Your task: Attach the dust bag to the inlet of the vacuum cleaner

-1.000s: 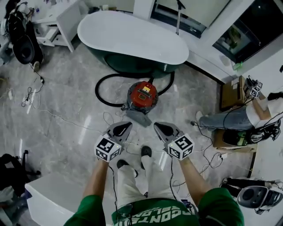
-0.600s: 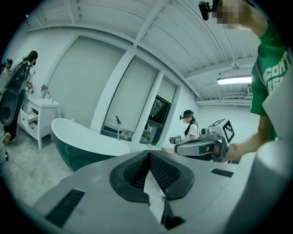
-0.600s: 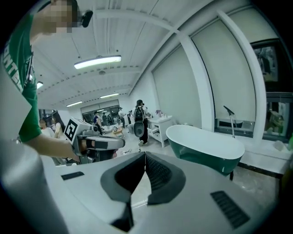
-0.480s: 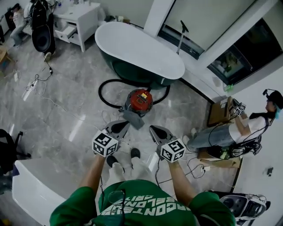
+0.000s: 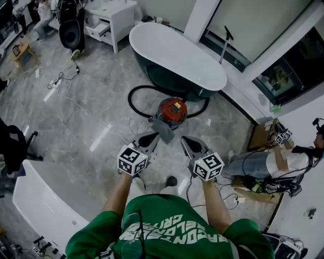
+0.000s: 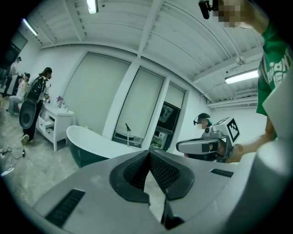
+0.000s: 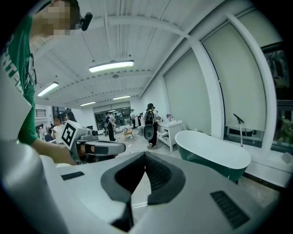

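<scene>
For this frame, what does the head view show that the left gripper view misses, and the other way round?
Only the head view: the red vacuum cleaner on the floor, with its black hose looped beside it. Only the left gripper view: the ceiling light, and a close look at the left gripper, whose jaws are shut tip to tip with nothing between them. Both: the bathtub, the white cabinet and the right gripper.
</scene>
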Motion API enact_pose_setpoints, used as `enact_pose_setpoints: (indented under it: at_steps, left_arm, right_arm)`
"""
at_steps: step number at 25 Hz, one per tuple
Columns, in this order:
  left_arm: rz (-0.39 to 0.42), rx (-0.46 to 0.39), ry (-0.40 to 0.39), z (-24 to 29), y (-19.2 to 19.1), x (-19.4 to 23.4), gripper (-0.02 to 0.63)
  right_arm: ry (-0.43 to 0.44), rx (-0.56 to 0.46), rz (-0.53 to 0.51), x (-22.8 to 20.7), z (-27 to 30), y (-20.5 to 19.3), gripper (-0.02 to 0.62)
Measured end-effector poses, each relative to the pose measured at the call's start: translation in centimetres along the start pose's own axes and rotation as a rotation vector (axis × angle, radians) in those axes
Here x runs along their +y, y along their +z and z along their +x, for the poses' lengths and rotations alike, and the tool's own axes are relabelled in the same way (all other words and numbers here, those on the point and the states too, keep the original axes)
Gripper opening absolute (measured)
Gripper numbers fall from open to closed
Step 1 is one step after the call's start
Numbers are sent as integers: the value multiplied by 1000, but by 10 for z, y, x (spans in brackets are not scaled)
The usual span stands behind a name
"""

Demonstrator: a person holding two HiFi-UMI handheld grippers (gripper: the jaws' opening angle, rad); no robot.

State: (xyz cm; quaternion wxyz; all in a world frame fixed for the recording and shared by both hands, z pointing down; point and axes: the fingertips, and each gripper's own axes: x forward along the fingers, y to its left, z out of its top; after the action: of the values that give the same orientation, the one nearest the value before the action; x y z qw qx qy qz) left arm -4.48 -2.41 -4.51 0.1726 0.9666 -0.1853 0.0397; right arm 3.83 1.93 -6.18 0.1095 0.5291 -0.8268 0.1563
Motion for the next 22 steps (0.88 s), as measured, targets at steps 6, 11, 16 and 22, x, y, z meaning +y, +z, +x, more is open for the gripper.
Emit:
enact_pose_setpoints:
  at_steps: [6,11,16,22]
  left_arm:
    - [-10,-49,90,32,-2,-54,5]
    - [-9,-65,144,66,0,-84,5]
    - [4,-79,170,90,1,-113,5]
    - [17,-82,192,109,-8,-135,5]
  right_arm:
    - [28,-40,-10,-36,-65,-13,9]
    - [39,-55,-21,-73,-109,-15,9]
    - [34,-56,-20,-104,-143,-24,9]
    - [17,-70,2,-129,-168,-41,9]
